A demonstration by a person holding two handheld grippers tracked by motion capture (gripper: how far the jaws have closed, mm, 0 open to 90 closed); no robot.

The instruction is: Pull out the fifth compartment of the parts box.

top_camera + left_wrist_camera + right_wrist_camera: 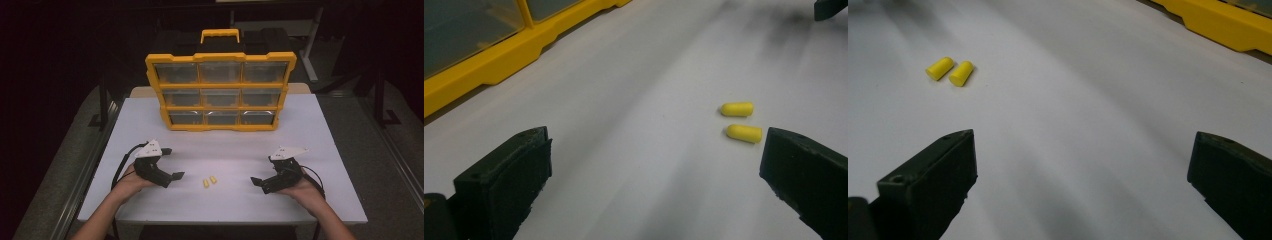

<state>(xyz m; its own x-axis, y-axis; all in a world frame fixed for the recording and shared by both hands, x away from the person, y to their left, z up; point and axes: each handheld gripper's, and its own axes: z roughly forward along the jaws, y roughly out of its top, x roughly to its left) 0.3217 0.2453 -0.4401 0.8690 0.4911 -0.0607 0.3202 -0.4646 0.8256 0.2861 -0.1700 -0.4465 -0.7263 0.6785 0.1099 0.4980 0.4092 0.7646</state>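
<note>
Right, I see two yellow earplugs (209, 181) lying side by side on the white table (225, 150), near its front edge and about midway between my two grippers. They are small, rounded at one end and flat at the other, soft foam by the look of them, and they nearly touch each other. My left gripper (170, 163) sits to their left with its jaws spread wide and nothing between them; in the left gripper view the nearer earplug (744, 133) lies just beside the right-hand jaw tip. My right gripper (262, 175) rests to their right, jaws likewise wide apart and empty, well clear of the earplugs. Nothing stands between either gripper and the pair. Farther back stands a yellow plastic organiser (221, 90), upright, with a carry handle and three rows of clear-fronted drawers. The tabletop looks smooth and matte.
</note>
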